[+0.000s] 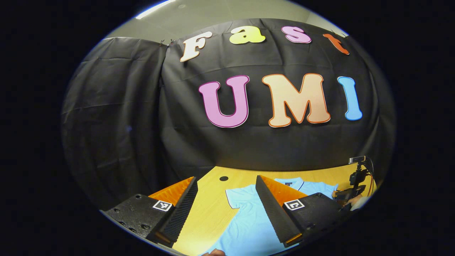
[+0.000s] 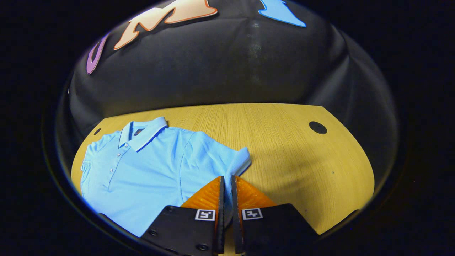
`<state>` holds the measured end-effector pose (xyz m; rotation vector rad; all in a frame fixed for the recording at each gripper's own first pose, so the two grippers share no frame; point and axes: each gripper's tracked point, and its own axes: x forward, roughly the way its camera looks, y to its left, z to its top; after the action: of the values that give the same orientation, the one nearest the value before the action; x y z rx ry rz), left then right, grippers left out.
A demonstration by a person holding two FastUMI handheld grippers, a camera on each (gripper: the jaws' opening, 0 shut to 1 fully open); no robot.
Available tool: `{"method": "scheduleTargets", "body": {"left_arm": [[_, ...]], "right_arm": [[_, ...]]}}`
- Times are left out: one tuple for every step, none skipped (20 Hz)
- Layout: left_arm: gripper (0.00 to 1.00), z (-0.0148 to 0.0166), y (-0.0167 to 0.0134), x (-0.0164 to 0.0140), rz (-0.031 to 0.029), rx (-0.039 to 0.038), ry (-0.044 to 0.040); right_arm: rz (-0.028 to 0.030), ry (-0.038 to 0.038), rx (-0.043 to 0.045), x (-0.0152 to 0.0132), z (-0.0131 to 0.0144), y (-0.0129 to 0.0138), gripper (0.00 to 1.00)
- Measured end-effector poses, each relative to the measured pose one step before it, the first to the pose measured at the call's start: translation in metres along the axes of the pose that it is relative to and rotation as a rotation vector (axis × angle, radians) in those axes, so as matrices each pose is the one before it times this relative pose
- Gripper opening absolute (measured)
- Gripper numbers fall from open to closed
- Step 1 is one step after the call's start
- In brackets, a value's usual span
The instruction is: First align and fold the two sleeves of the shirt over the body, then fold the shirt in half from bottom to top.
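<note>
Right gripper view: light blue polo shirt (image 2: 142, 170) lies flat, front up, on the wooden table (image 2: 284, 149), at the left half of the tabletop. Collar (image 2: 144, 133) points toward the black cloth wall (image 2: 227, 67), button placket runs down from it. One short sleeve (image 2: 236, 161) spread out to the side toward table centre, not folded over the body. Right gripper (image 2: 226, 183) sits low over the shirt's edge just below that sleeve, fingers nearly together w/ only a thin slit between them; cannot tell if any fabric is pinched in there. Round dark hole (image 2: 317, 127) in the table well to the right, apart from the shirt.

Left gripper view: same shirt (image 1: 249, 220) seen from its other side, sleeve (image 1: 236, 195) lying flat on the table (image 1: 209, 209). Left gripper (image 1: 227, 183) is spread wide, nothing between its fingers, hanging above the shirt & table edge. Another table hole (image 1: 223, 178) near the wall. Far right: the other gripper's black body (image 1: 355, 185) w/ a hand (image 1: 357, 202) on it.
</note>
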<state>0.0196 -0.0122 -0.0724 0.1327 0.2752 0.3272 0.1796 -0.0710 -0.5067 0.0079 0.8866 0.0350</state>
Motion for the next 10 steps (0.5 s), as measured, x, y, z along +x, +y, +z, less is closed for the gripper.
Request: {"method": "scheduleTargets", "body": {"left_arm": [[0.98, -0.00006, 0.0002, 0.00047, -0.00084, 0.00047, -0.00181], [0.98, 0.00074, -0.00019, 0.0006, 0.00001, -0.00128, -0.00261], [0.98, -0.00063, 0.0001, 0.00029, -0.00078, -0.00291, 0.00079], [0.98, -0.00069, -0.00034, -0.00035, -0.00216, -0.00385, 0.00235], [0.98, -0.00241, -0.00072, 0.0003, -0.00179, -0.00355, 0.00086], [0.98, -0.0012, 0.00001, 0.00024, -0.00354, -0.00267, 0.00003], [0.98, -0.0011, -0.00046, -0.00028, -0.00585, -0.00214, 0.00105], [0.98, -0.00083, -0.00086, 0.00086, -0.007, -0.00203, -0.0027], [0.99, -0.00126, -0.00002, 0.00071, -0.00839, -0.00262, -0.00513], [0.98, -0.00178, -0.00023, 0.00303, -0.00807, -0.00172, -0.00442]], "right_arm": [[0.00594, -0.00272, 0.00549, 0.00019, 0.0009, 0.00392, 0.05], [0.00379, -0.00134, 0.01235, 0.00204, 0.00071, 0.00435, 0.05], [0.01169, -0.00885, 0.00807, -0.00179, 0.00401, 0.00432, 0.02], [0.00578, -0.01569, 0.00504, -0.00482, 0.00523, 0.00344, 0.03], [0.01403, -0.01742, -0.00011, -0.00374, 0.00814, 0.00592, 0.02], [0.00459, -0.01888, -0.00295, -0.00245, 0.00686, 0.00414, 0.02], [0.00771, -0.01893, -0.00456, -0.00335, 0.00802, 0.00517, 0.02], [0.00616, -0.01234, -0.00428, -0.00237, 0.00471, 0.00598, 0.02], [0.0069, -0.00842, -0.00105, -0.00233, 0.00524, 0.00662, 0.02], [0.00727, -0.00699, 0.00439, -0.00246, 0.0031, 0.00764, 0.03]]}}
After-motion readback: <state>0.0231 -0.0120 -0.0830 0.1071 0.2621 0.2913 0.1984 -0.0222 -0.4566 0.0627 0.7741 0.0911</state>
